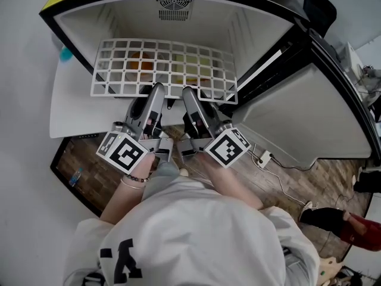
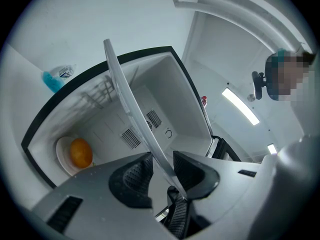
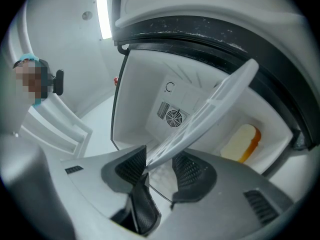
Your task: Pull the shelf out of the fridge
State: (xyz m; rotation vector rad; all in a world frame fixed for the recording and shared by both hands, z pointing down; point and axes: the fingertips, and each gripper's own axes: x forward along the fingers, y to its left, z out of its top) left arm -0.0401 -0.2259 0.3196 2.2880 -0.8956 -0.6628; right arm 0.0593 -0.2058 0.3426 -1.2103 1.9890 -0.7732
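While the small white fridge (image 1: 119, 22) stands open, its white grid shelf (image 1: 161, 70) sticks partway out the front. The left gripper (image 1: 156, 89) and right gripper (image 1: 189, 92), side by side, each clamp their jaws on the shelf's front edge. Inside the fridge, an orange (image 2: 80, 153) sits on a white plate (image 2: 61, 154), and a pale, orange-edged slice (image 3: 242, 143) lies elsewhere.

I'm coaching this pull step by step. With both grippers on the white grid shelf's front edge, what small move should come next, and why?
Probably draw the left gripper and right gripper evenly straight back toward the person, keeping the white grid shelf level. Both clamp its front edge, and its far edge looks to lie inside the small white fridge.
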